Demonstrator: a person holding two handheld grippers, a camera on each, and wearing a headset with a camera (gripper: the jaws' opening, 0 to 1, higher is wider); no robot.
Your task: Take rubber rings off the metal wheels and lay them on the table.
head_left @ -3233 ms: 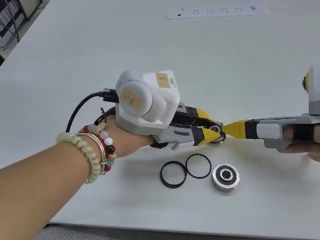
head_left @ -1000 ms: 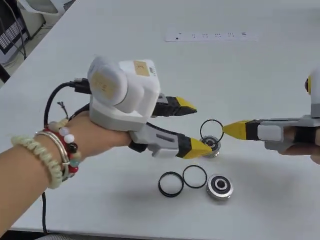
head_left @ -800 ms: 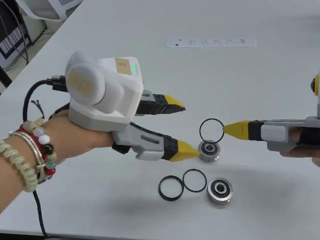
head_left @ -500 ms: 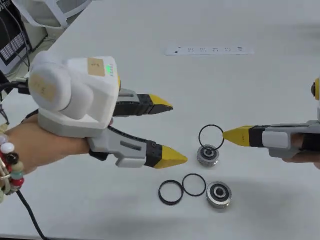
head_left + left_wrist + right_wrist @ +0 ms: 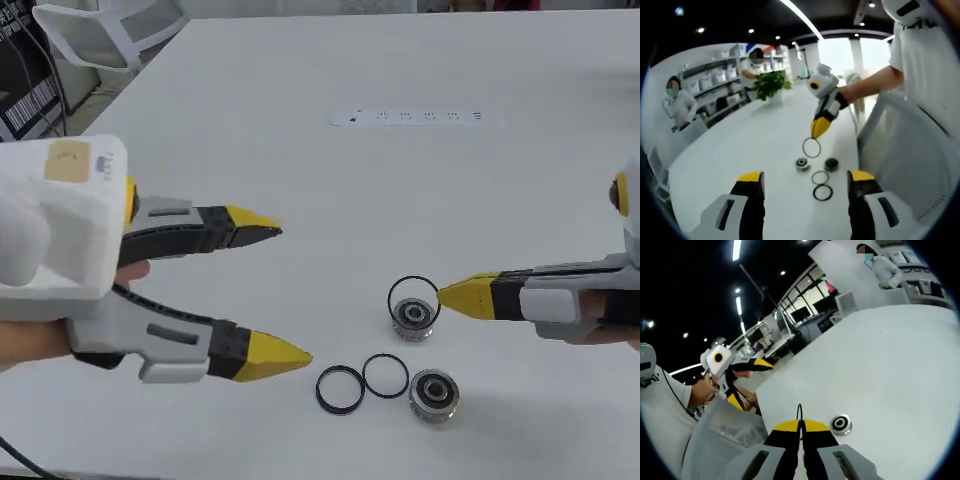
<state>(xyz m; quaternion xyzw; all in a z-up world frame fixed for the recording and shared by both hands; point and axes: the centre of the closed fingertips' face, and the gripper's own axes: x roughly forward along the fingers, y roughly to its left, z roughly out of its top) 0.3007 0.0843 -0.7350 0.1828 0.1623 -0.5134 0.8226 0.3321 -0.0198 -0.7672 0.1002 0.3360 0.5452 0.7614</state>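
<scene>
The step in hand is the laying down of a freed ring. The right tongs (image 5: 445,298) are coming in from the right and are clenching a thin black ring (image 5: 412,278) at its right edge. In the right gripper view both jaws are pressing together with the ring's edge (image 5: 800,415) between them. The ring is hanging upright in the air, just above the far wheel (image 5: 413,316), and it is clear of the metal. This wheel is standing on the white table (image 5: 300,150), a little right of the middle.

The left tongs (image 5: 285,292) are waiting at the left, released, with the jaws wide apart and nothing between them, well apart from the wheels. In the left gripper view they are looking straight at the work.

Two more rings (image 5: 363,381) are lying flat on the table, near to the person, side by side and almost touching. The near wheel (image 5: 433,392) is sitting just right of them. I cannot tell if any rubber is remaining on either wheel.

For the next move, I am thinking the right tongs should carry the ring to a bare place beside the other two, bring it low and flat, and only then release. A drop from upright could let it roll. Then the left tongs may steady a wheel again, if one is needing it.
</scene>
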